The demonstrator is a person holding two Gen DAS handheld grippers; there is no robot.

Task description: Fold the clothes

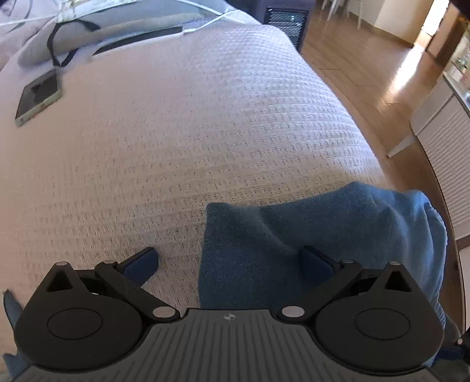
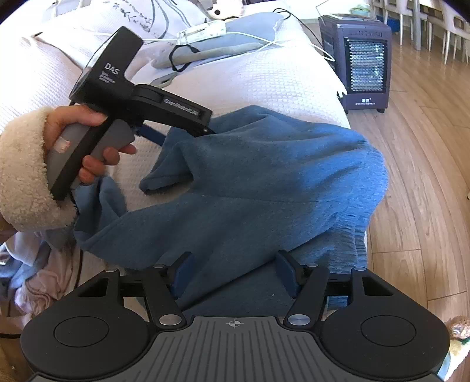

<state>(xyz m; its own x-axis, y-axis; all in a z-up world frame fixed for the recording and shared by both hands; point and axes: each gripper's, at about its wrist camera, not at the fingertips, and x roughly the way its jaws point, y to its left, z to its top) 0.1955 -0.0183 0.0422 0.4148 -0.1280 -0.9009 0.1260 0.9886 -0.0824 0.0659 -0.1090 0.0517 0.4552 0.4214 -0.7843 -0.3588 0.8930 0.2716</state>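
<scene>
Both wrist cameras look steeply down, close over the shared blue garment (image 1: 337,235).

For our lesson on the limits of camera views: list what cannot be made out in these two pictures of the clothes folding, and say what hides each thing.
- Blue garment: near end hidden under the right tongs body, right wrist view; its type is unclear.
- Left tongs tips: right wrist view, one covered by its own body.
- Phone: left wrist view, blurred; screen unreadable.
- Heater: left wrist view, cut off by the top edge.
- Pale clothes pile: right wrist view, cut by the left edge.

White waffle-weave bed (image 1: 205,117), blue garment (image 2: 264,182), phone (image 1: 39,97)
</scene>
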